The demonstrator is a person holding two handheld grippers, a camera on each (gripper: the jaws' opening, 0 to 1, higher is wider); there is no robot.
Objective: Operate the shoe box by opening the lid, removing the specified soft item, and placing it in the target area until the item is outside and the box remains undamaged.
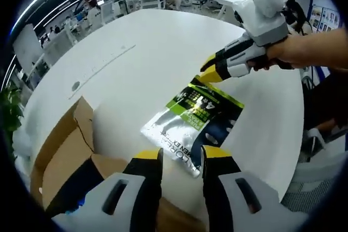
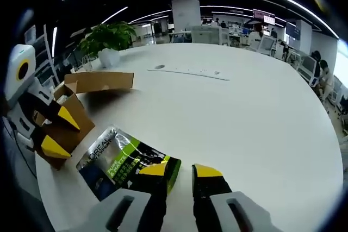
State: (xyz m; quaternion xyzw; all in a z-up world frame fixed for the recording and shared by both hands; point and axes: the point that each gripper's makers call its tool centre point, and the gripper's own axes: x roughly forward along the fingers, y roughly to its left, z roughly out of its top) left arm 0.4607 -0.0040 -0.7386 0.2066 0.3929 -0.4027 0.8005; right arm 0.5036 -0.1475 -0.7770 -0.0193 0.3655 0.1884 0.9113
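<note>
Pouch out on the white surface (image 2: 239,112)
Silver-green pouch (image 1: 193,126) lies beside the open cardboard box (image 2: 73,115); left gripper (image 1: 181,158) and right gripper (image 2: 180,170) both spread, holding nothing.

box: brown cardboard shoe box (image 2: 69,113) sitting open on the tabletop, flaps sticking up
pouch: glossy silver, green and dark soft pouch (image 1: 194,125) lying flat on the tabletop, outside and just beside the box

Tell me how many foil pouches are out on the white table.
1. The foil pouch lies flat on the white table, beside the open cardboard box. More could be hidden inside the box.
</note>
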